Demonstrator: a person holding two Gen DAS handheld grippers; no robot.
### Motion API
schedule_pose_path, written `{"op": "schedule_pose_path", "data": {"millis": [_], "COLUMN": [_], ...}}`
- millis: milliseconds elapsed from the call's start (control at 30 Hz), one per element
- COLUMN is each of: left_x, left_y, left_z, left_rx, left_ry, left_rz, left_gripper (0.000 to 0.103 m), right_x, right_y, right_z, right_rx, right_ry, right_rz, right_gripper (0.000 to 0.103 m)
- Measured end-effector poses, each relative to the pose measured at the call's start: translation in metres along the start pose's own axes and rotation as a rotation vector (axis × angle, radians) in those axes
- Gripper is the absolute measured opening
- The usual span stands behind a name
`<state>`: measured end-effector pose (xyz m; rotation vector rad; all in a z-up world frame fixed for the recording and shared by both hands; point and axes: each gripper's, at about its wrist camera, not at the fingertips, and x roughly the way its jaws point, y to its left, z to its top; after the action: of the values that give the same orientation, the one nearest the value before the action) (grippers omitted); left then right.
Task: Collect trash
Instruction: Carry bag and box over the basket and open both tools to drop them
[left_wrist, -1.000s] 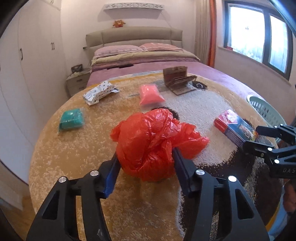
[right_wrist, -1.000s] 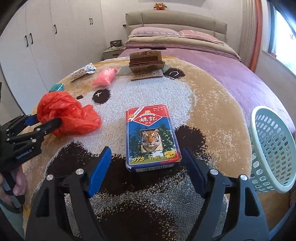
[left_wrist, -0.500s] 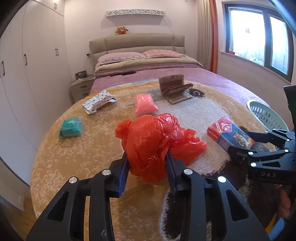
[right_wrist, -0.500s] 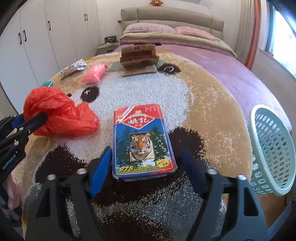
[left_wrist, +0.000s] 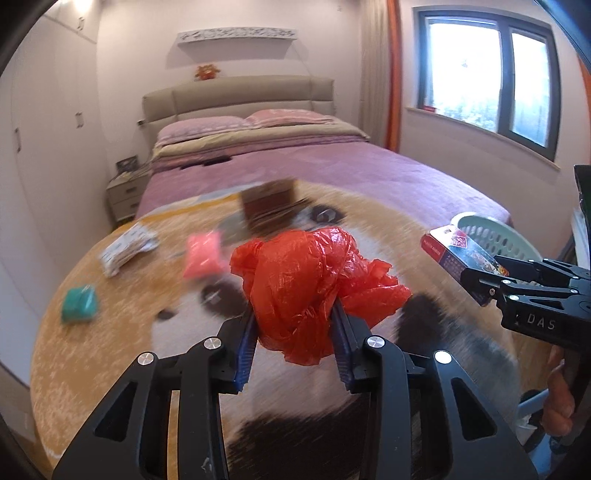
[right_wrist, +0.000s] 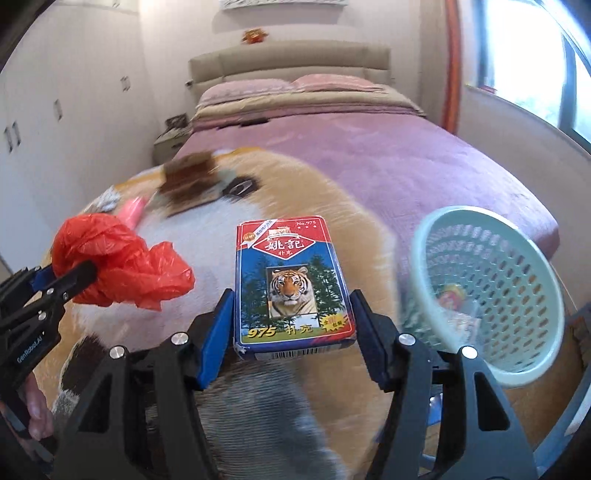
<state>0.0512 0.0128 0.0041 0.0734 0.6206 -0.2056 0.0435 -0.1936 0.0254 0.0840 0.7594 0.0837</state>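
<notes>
Between left gripper (left_wrist: 293, 325) pads: red bag (left_wrist: 306, 284)

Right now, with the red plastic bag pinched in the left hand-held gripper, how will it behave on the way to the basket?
The red plastic bag looks crumpled and thin, so probably floppy and very light. A loose flap hangs past the left hand-held gripper, so it may flutter or snag. The film looks glossy, so it could slip; the pads seem to hold it firmly.

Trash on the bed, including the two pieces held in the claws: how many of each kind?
Plastic bags: 1, red bag
Boxes: 2, card box, brown cardboard box
Small packets: 3, pink packet, teal packet, white packet
Total: 6
</notes>
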Motion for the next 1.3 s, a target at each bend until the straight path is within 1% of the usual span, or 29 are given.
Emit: {"op": "schedule_pose_path", "data": {"millis": [133, 200, 300, 400, 500, 567, 633, 700, 767, 800, 833, 867, 900, 933, 967, 1000, 1100, 1167, 1233, 1300], "left_x": [0.009, 0.016, 0.028, 0.043, 0.062, 0.075, 0.095, 0.11, 0.125, 0.134, 0.141, 0.153, 0.157, 0.162, 0.165, 0.166, 0.159, 0.149, 0.141, 0.132], "left_y": [-0.031, -0.051, -0.082, -0.115, -0.146, -0.164, -0.185, -0.197, -0.211, -0.218, -0.221, -0.224, -0.223, -0.219, -0.216, -0.211, -0.199, -0.187, -0.182, -0.166], "left_z": [0.021, 0.033, 0.047, 0.058, 0.067, 0.07, 0.075, 0.078, 0.078, 0.078, 0.078, 0.077, 0.077, 0.076, 0.076, 0.076, 0.074, 0.07, 0.068, 0.062], "left_rx": [0.04, 0.058, 0.1, 0.141, 0.186, 0.221, 0.24, 0.245, 0.259, 0.26, 0.255, 0.234, 0.215, 0.174, 0.152, 0.123, 0.1, 0.08, 0.06, 0.034], "left_ry": [-0.02, -0.024, -0.022, -0.02, -0.013, -0.012, 0.018, 0.043, 0.067, 0.085, 0.102, 0.135, 0.148, 0.158, 0.16, 0.17, 0.167, 0.15, 0.142, 0.136], "left_rz": [-0.047, -0.086, -0.131, -0.179, -0.254, -0.276, -0.297, -0.317, -0.309, -0.308, -0.311, -0.333, -0.342, -0.346, -0.349, -0.364, -0.397, -0.406, -0.406, -0.402], "left_gripper": [0.034, 0.034, 0.034, 0.034, 0.034, 0.034, 0.034, 0.034, 0.035, 0.038, 0.041, 0.049, 0.064, 0.07, 0.072, 0.072, 0.073, 0.075, 0.076, 0.076], "right_x": [-0.007, -0.009, -0.011, -0.009, -0.002, 0.005, 0.013, 0.021, 0.031, 0.034, 0.038, 0.041, 0.041, 0.041, 0.039, 0.037, 0.027, 0.018, 0.009, 0.002], "right_y": [-0.038, -0.057, -0.09, -0.124, -0.153, -0.173, -0.187, -0.198, -0.209, -0.213, -0.218, -0.222, -0.221, -0.223, -0.224, -0.224, -0.219, -0.208, -0.193, -0.175], "right_z": [0.008, 0.01, 0.012, 0.014, 0.013, 0.012, 0.011, 0.01, 0.009, 0.008, 0.007, 0.005, 0.002, 0.0, -0.002, -0.003, -0.005, -0.005, -0.005, -0.004], "right_rx": [0.066, 0.098, 0.152, 0.206, 0.251, 0.284, 0.308, 0.332, 0.36, 0.373, 0.389, 0.401, 0.41, 0.421, 0.427, 0.43, 0.422, 0.407, 0.389, 0.355], "right_ry": [-0.028, -0.038, -0.047, -0.038, -0.024, -0.01, 0.003, 0.017, 0.038, 0.043, 0.049, 0.058, 0.065, 0.069, 0.069, 0.067, 0.053, 0.033, 0.01, -0.005], "right_rz": [-0.046, -0.073, -0.129, -0.182, -0.233, -0.259, -0.275, -0.285, -0.299, -0.296, -0.297, -0.302, -0.303, -0.299, -0.296, -0.293, -0.291, -0.285, -0.266, -0.241], "right_gripper": [0.059, 0.059, 0.059, 0.058, 0.058, 0.058, 0.058, 0.059, 0.059, 0.06, 0.061, 0.062, 0.062, 0.063, 0.063, 0.063, 0.063, 0.063, 0.063, 0.063]}}
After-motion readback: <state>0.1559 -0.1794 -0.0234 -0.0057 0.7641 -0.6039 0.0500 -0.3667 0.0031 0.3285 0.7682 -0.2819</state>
